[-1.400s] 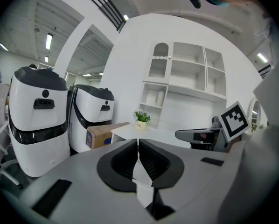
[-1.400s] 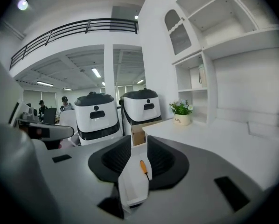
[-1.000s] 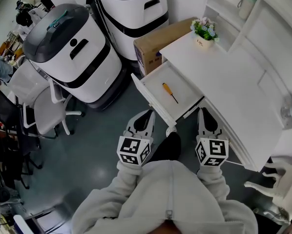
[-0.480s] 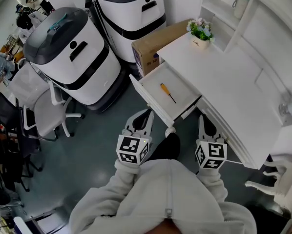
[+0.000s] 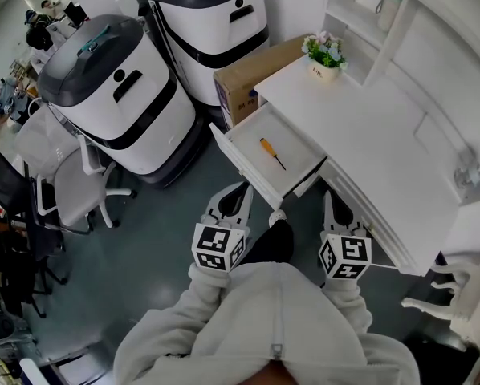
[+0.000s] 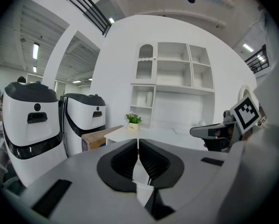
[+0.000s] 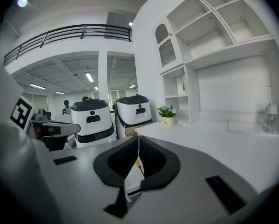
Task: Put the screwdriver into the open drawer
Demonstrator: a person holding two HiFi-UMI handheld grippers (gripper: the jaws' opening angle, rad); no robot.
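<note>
An orange-handled screwdriver (image 5: 272, 153) lies inside the open white drawer (image 5: 242, 163) of the desk. It also shows as a sliver through the jaws in the right gripper view, screwdriver (image 7: 137, 164). My left gripper (image 5: 238, 191) hovers just in front of the drawer's front panel, shut and empty; its jaws meet at the tips (image 6: 138, 141). My right gripper (image 5: 329, 195) hangs under the desk edge right of the drawer, also shut with nothing held (image 7: 139, 139).
Two large white-and-black machines (image 5: 115, 87) (image 5: 212, 18) stand to the left behind the drawer, beside a cardboard box (image 5: 252, 66). A flower pot (image 5: 324, 54) sits on the white desk (image 5: 368, 127). Office chairs (image 5: 71, 179) stand at the left, a white chair (image 5: 457, 299) at the lower right.
My right gripper has drawn back a little from the drawer's corner. The left gripper and the screwdriver have kept their places.
</note>
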